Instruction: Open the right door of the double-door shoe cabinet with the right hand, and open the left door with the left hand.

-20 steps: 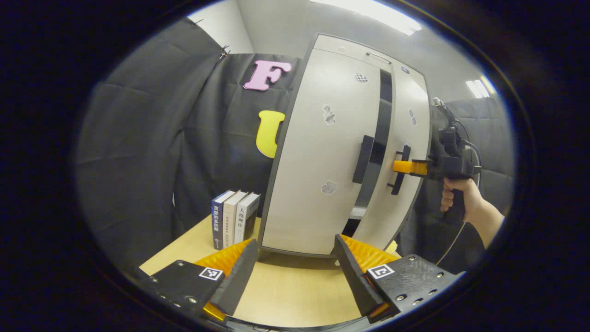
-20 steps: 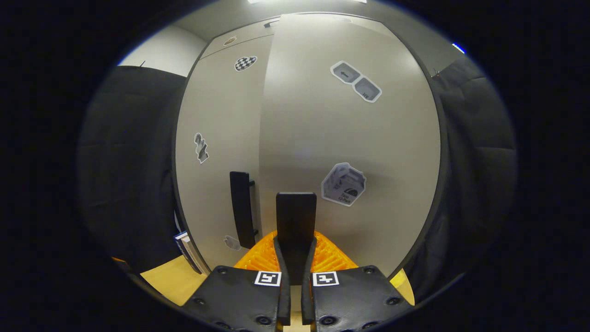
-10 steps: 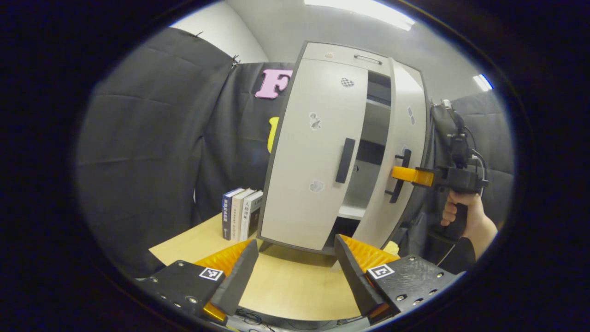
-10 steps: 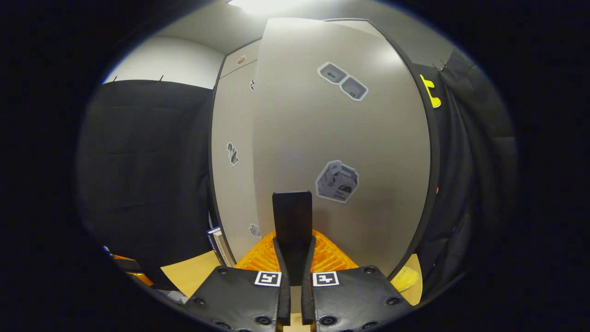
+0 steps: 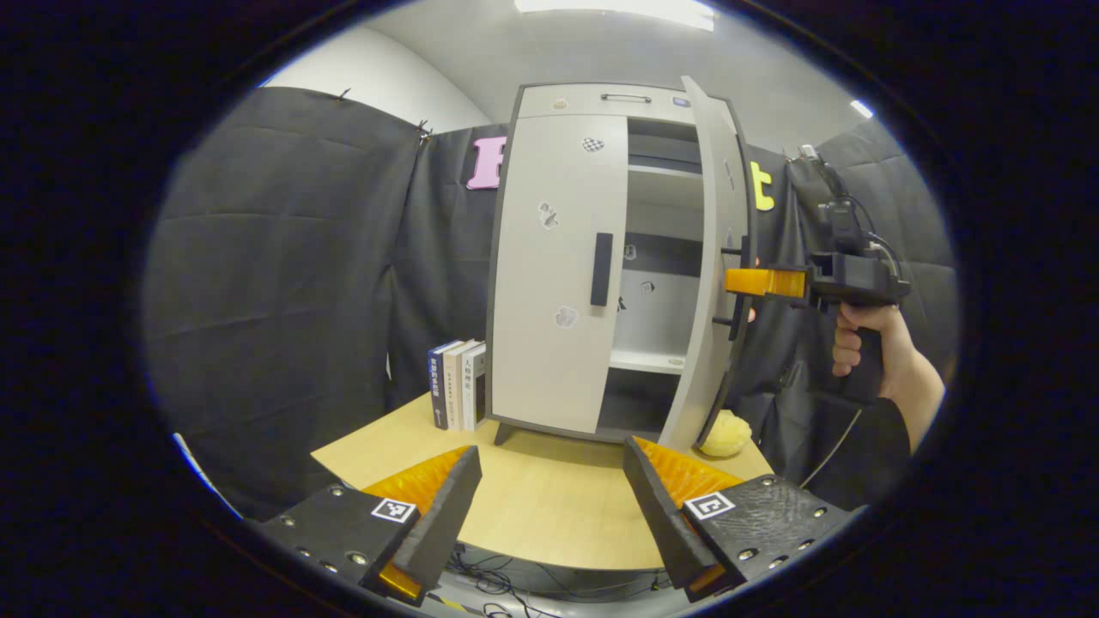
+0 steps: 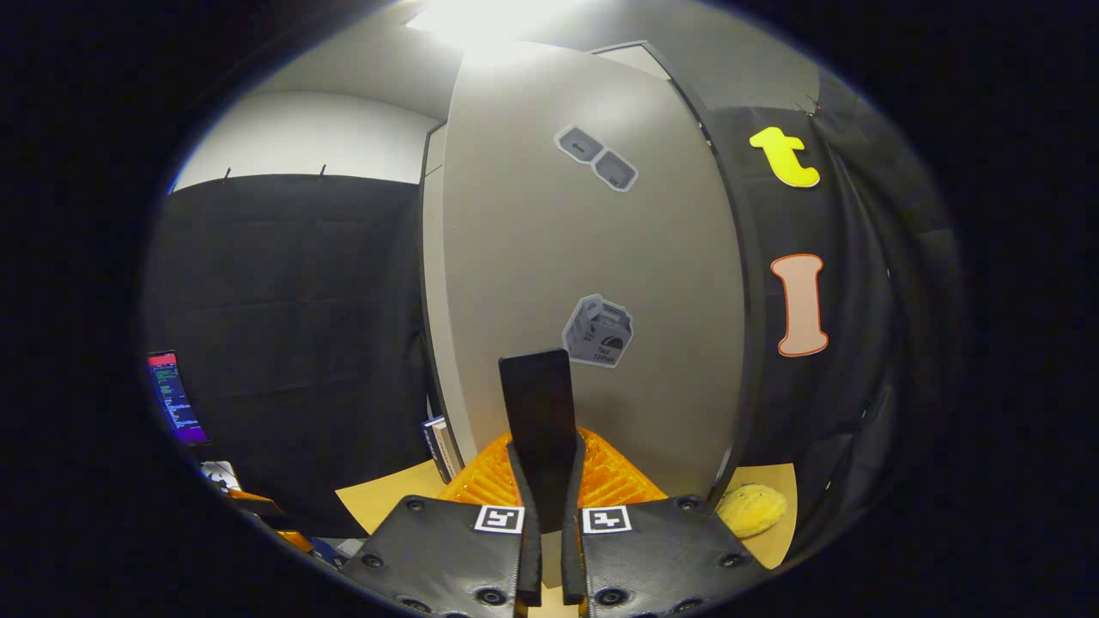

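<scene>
Right gripper view is showing the right gripper (image 6: pixel 549 481) clamping the right door's handle (image 6: pixel 538 412) at lower centre and swinging the right door (image 5: pixel 717 275) wider than a second ago, while the left gripper (image 5: pixel 549 506) is waiting spread apart below the closed left door (image 5: pixel 558 275).

At the centre of the left gripper view, the shoe cabinet (image 5: pixel 558 275) has smooth, matt, pale panels that look like laminated board with dark edging. Its left door handle (image 5: pixel 602 269) is a matt black bar. Below it the tabletop (image 5: pixel 532 506) shows a light wood-grain surface with a soft sheen. The books (image 5: pixel 455 395) at centre left have glossy paper spines. In the right gripper view, the right door (image 6: pixel 592 257) at centre is smooth and faintly reflective under the light; paper-like stickers (image 6: pixel 597 158) lie flat on it. The yellow sponge-like lump (image 6: pixel 751 509) at lower right looks rough and porous. The booth wall (image 6: pixel 283 300) at left is matt black cloth, lightly creased.
</scene>
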Motion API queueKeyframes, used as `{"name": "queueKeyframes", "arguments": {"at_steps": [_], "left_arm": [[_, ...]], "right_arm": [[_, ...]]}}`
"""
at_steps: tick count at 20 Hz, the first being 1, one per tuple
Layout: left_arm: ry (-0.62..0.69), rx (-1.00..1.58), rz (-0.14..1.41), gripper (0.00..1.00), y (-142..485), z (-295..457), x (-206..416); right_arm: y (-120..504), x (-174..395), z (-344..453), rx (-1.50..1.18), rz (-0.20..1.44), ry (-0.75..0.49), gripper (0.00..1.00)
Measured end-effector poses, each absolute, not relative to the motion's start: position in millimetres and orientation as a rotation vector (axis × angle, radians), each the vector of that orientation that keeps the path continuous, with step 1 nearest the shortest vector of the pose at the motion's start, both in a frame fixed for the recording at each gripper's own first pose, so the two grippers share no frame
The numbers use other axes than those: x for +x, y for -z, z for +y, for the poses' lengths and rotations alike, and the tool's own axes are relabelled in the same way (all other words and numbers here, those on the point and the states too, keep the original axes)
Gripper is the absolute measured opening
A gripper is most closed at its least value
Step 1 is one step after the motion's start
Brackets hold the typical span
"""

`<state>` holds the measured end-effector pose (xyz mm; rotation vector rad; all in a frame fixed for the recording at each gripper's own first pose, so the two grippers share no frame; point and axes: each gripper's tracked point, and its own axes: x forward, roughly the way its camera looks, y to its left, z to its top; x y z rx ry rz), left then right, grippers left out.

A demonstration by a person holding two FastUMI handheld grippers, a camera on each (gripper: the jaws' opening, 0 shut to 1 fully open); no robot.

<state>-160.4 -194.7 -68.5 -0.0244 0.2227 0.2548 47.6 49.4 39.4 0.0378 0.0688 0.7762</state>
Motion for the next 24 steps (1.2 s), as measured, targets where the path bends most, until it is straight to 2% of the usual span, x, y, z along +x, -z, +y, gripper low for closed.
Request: {"name": "queueKeyframes", "arguments": {"at_steps": [5, 6, 7, 17, 22, 24], "left_arm": [[-0.258, -0.009, 0.227, 0.98, 74.0, -207.7, -174.1], [-0.256, -0.007, 0.227, 0.98, 72.8, -208.3, -174.8], [-0.254, -0.004, 0.226, 0.97, 72.5, -207.7, -174.6], [-0.22, -0.005, 0.235, 0.99, 78.6, -214.7, -174.0], [-0.193, 0.007, 0.237, 0.99, 78.9, -222.5, -168.2], [-0.185, 0.008, 0.242, 0.99, 79.3, -224.0, -165.5]], "right_arm": [[-38.9, 46.1, 23.4, 0.044, 0.073, -0.753, 0.11], [-39.2, 46.2, 20.5, 0.045, 0.073, -0.748, 0.07], [-38.5, 46.5, 14.8, 0.046, 0.074, -0.741, 0.11], [-39.6, 55.1, -40.2, 0.057, 0.078, -0.664, 0.1], [-41.4, 71.0, -75.5, 0.07, 0.074, -0.555, 0.1], [-41.2, 71.6, -73.6, 0.108, 0.093, -0.578, 0.09]]}}
